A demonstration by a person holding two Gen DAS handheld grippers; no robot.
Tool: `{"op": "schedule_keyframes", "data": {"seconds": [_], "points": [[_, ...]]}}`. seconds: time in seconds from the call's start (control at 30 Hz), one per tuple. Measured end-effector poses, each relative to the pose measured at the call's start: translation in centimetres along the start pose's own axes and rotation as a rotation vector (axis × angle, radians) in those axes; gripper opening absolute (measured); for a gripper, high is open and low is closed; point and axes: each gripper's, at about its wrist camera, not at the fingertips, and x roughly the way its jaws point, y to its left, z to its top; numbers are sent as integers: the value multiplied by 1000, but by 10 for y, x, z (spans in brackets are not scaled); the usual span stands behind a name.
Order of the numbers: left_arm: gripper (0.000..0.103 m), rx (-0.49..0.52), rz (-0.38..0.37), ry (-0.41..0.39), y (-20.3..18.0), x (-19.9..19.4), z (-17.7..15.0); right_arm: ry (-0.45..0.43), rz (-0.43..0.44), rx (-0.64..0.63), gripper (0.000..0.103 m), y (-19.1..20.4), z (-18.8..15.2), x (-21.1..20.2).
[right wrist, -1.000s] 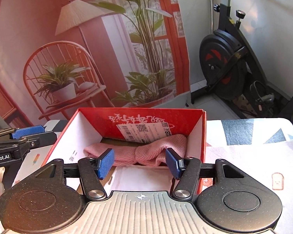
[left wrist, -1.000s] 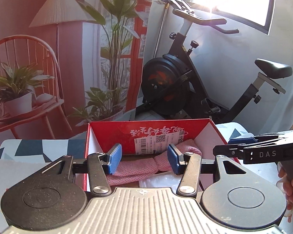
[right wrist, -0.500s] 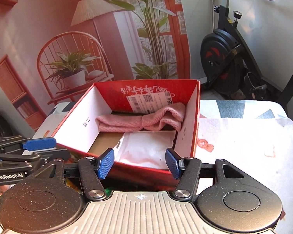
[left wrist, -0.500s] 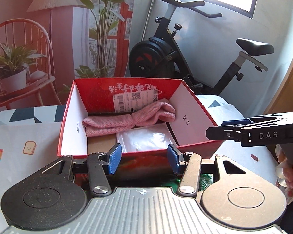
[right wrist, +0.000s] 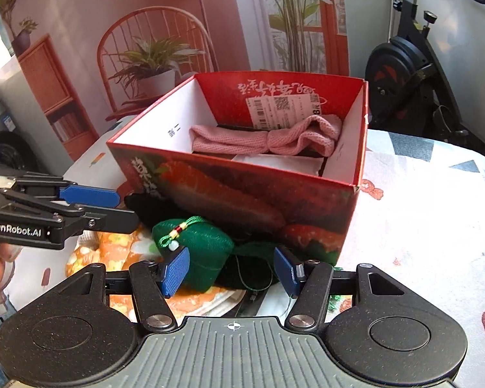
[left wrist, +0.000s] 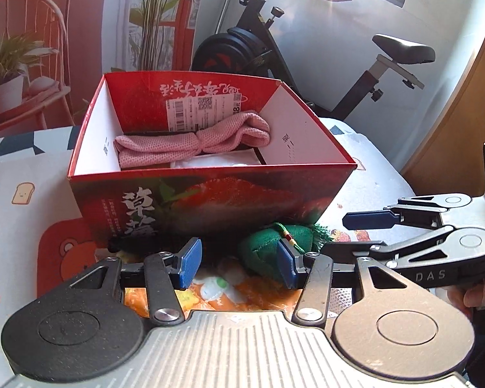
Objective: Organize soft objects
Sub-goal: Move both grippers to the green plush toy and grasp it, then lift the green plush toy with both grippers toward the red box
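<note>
Nearest the left wrist camera, the left gripper [left wrist: 239,266] has its blue-padded jaws apart and empty, poised over an orange printed cloth [left wrist: 216,294] lying on the table; its right pad sits just beside a green stuffed sachet [left wrist: 265,252] with a green cord and beads, though contact cannot be judged. In the right wrist view, the right gripper [right wrist: 231,271] likewise has its jaws apart and empty, with the same green stuffed sachet [right wrist: 200,252] just ahead of its left pad and a tangle of dark green tassel threads [right wrist: 252,265] between the pads. Each gripper appears side-on in the other's view: the right gripper [left wrist: 365,220] at the right edge, the left gripper [right wrist: 90,195] at the left edge. The sachet lies on the table against the near wall of an open red cardboard box [left wrist: 210,203] printed with strawberries. Inside the box, a white soft packet [right wrist: 278,163] lies on the floor, and behind it a pink knitted cloth [right wrist: 268,140], knotted at the middle, rests along the far wall below a white shipping label [right wrist: 284,110]. The table is covered by a white tablecloth [right wrist: 420,213] with small printed motifs. Beyond stand a black exercise bike [left wrist: 307,55] and a wall backdrop [right wrist: 145,32] picturing a chair, lamp and potted plants.
</note>
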Motion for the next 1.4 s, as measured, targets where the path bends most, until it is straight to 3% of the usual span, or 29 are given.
{"op": "schedule_keyframes", "data": {"seconds": [0.17, 0.37, 0.63, 0.8, 1.13, 1.4], "points": [[52, -32, -47, 25, 3, 12, -5, 18, 28, -91, 55, 15, -12, 9], [52, -27, -82, 36, 0, 23, -5, 23, 40, -115, 55, 20, -11, 25], [52, -59, -137, 42, -1, 36, -4, -26, 39, -125, 55, 19, -11, 36], [44, -75, -128, 45, -5, 39, -6, -81, 30, -138, 51, 24, -16, 38], [44, -113, -142, -81, -15, 3, -11, -242, 34, -70, 50, 33, -34, 8], [45, -59, -162, -228, -21, -37, 23, -340, 69, -105, 49, 34, 8, -27]]}}
